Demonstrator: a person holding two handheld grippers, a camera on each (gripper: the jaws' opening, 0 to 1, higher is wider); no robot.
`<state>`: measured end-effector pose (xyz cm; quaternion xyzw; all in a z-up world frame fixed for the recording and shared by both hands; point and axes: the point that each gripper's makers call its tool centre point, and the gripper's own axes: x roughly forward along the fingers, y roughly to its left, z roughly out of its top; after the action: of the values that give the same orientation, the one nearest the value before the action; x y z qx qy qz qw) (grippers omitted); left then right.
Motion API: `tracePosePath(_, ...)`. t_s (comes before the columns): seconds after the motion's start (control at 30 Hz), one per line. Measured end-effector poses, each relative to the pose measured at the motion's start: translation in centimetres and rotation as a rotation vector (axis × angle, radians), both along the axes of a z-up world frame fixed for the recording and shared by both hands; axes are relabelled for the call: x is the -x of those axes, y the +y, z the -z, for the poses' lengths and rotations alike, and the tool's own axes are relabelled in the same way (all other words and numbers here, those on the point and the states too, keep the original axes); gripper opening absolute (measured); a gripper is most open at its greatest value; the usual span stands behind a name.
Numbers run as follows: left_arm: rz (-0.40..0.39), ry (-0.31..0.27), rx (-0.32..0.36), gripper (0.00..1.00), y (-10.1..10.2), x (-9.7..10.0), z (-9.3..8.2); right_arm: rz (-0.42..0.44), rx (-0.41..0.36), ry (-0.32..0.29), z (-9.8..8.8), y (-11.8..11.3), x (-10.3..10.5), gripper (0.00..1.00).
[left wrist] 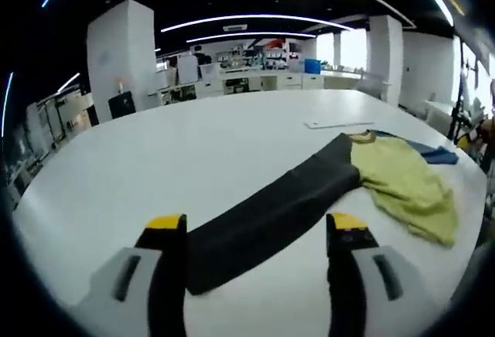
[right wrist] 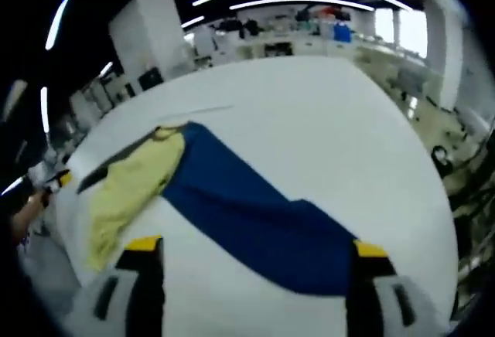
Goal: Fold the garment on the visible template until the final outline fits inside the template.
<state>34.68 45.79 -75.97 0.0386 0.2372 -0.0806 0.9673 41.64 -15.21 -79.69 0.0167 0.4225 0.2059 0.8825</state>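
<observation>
Left gripper view: left hand-held gripper (left wrist: 257, 233) hangs over the white table (left wrist: 193, 144), jaws spread wide, holding nothing. A dark grey strip (left wrist: 267, 213) lies flat on the table, running from between the jaws toward 2 o'clock, where the yellow-green garment (left wrist: 402, 182) sits crumpled over its far end. A scrap of blue cloth (left wrist: 437, 154) peeks out beyond the garment. Judgement: the open jaws frame the strip's near end, ready for a first pinch.

Right gripper view: right hand-held gripper (right wrist: 255, 248), jaws likewise spread and empty. A blue strip (right wrist: 255, 213) stretches from between the jaws toward 10 o'clock, meeting the garment (right wrist: 128, 186). No separate template outline can be made out; the folding looks not yet begun.
</observation>
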Motion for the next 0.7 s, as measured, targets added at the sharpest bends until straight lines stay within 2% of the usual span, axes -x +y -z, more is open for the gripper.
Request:
tracePosePath(0.13, 0.038, -0.017, 0.015, 0.8, -1.0, 0.7, -0.2, -0.062, -0.018, -0.016, -0.5, 1.9, 0.6, 0.99)
tracePosePath(0.27, 0.112, -0.044, 0.059, 0.9, -3.2, 1.5, -0.5, -0.124, -0.057, -0.041, -1.2, 4.5, 1.3, 0.99)
tracePosePath(0.33, 0.152, -0.043, 0.056, 0.95, -5.1, 2.0, -0.6, -0.157, -0.071, -0.048, -1.4, 5.6, 1.5, 0.99)
tracePosePath(0.37, 0.166, -0.04, 0.065, 0.98, -5.5, 1.6, -0.5, -0.171, -0.076, -0.058, -1.5, 6.2, 1.6, 0.99)
tracePosePath(0.47, 0.212, -0.027, 0.074, 0.99, -7.2, 2.1, -0.2, -0.233, -0.086, -0.066, -1.5, 9.0, 2.6, 0.99)
tracePosePath(0.7, 0.263, -0.014, 0.085, 0.99, -10.5, 3.2, 0.4, -0.341, -0.11, -0.089, -1.8, 13.8, 4.5, 0.99)
